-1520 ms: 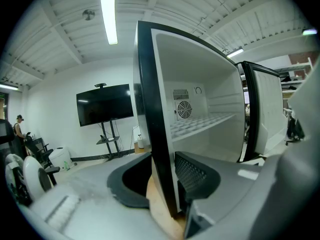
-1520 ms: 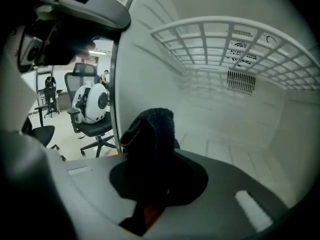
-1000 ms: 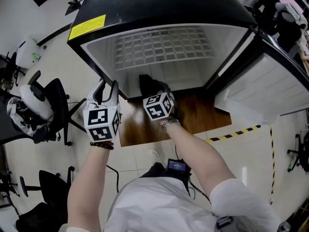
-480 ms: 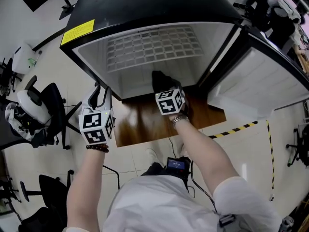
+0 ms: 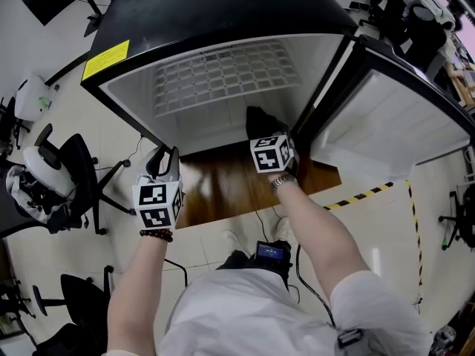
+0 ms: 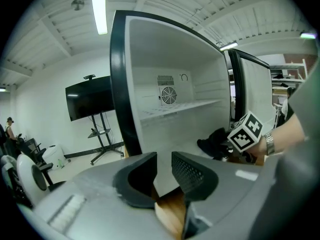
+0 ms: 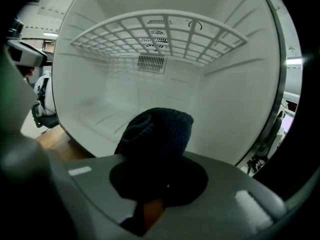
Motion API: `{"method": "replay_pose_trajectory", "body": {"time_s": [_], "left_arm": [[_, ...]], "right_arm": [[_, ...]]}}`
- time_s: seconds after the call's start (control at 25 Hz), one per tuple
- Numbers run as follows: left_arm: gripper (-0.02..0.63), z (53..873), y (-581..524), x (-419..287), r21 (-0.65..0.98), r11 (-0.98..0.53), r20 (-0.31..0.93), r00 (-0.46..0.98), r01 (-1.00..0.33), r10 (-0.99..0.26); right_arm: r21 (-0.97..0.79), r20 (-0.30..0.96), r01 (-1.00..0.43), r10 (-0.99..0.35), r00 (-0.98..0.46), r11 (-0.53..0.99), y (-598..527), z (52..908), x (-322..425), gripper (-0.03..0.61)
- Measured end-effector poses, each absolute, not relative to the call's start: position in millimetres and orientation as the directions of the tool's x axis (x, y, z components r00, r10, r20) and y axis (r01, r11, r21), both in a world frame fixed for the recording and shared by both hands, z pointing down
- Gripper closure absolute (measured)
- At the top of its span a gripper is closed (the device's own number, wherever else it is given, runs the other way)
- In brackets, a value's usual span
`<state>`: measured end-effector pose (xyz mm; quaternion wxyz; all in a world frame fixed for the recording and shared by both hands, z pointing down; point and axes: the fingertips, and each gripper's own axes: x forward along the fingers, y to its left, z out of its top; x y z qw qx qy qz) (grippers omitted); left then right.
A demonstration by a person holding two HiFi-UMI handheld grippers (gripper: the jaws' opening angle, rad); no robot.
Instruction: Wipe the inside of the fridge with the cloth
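The black fridge (image 5: 223, 6) stands open, white inside with a wire shelf (image 5: 223, 73). My right gripper (image 5: 263, 133) is at the front right of the fridge's floor, shut on a dark bunched cloth (image 5: 260, 119). In the right gripper view the cloth (image 7: 157, 131) bulges out over the jaws and hides the fingertips. My left gripper (image 5: 163, 160) hangs outside the fridge by its left front corner. Its jaws are closing, a narrow gap still shows and nothing is between them (image 6: 164, 170). From there the cloth (image 6: 212, 141) shows at the right.
The fridge door (image 5: 386, 117) swings out at the right. A wooden floor panel (image 5: 223, 188) lies in front of the fridge, with yellow-black tape (image 5: 364, 196) beside it. Office chairs (image 5: 52, 169) stand at the left. A screen on a stand (image 6: 90, 98) is behind.
My right gripper has carried the cloth rightward along the fridge floor toward the door side. The left gripper's jaws have narrowed and it has stayed near the left corner.
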<state>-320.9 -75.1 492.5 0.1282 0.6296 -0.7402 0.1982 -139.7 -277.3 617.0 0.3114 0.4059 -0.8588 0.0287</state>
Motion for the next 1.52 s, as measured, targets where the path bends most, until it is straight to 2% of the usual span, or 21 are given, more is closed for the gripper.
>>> {"method": "replay_pose_trajectory", "body": {"time_s": [0.44,0.64,0.84,1.04,1.24,1.4,1.52], "left_arm": [[0.522,497,-98,-275,-0.131,0.012,0.460,-0.071,-0.991,-0.885],[0.522,501,-112,-250,-0.088,-0.070,0.485,0.019,-0.994,-0.875],[0.517,510,-125,-216,0.024,-0.224,0.519,0.203,-0.974,-0.830],[0.423,502,-136,-190,0.139,-0.353,0.476,0.375,-0.925,-0.795],[0.294,489,-136,-160,0.055,-0.534,0.447,0.499,-0.844,-0.743],[0.238,477,-131,-143,0.035,-0.629,0.410,0.586,-0.776,-0.700],[0.222,467,-127,-134,0.043,-0.681,0.388,0.640,-0.731,-0.663]], "right_arm": [[0.186,0.567,-0.771,-0.708,-0.422,0.609,-292,617,-108,0.534],[0.098,0.533,-0.773,-0.689,-0.491,0.627,-286,607,-111,0.535],[0.078,0.468,-0.711,-0.656,-0.592,0.698,-269,577,-124,0.534],[0.072,0.403,-0.626,-0.596,-0.694,0.777,-240,538,-132,0.534],[0.060,0.363,-0.471,-0.459,-0.811,0.880,-204,497,-138,0.535],[0.031,0.349,-0.297,-0.288,-0.892,0.955,-171,471,-140,0.534],[0.021,0.347,-0.179,-0.175,-0.921,0.984,-154,458,-135,0.534]]}}
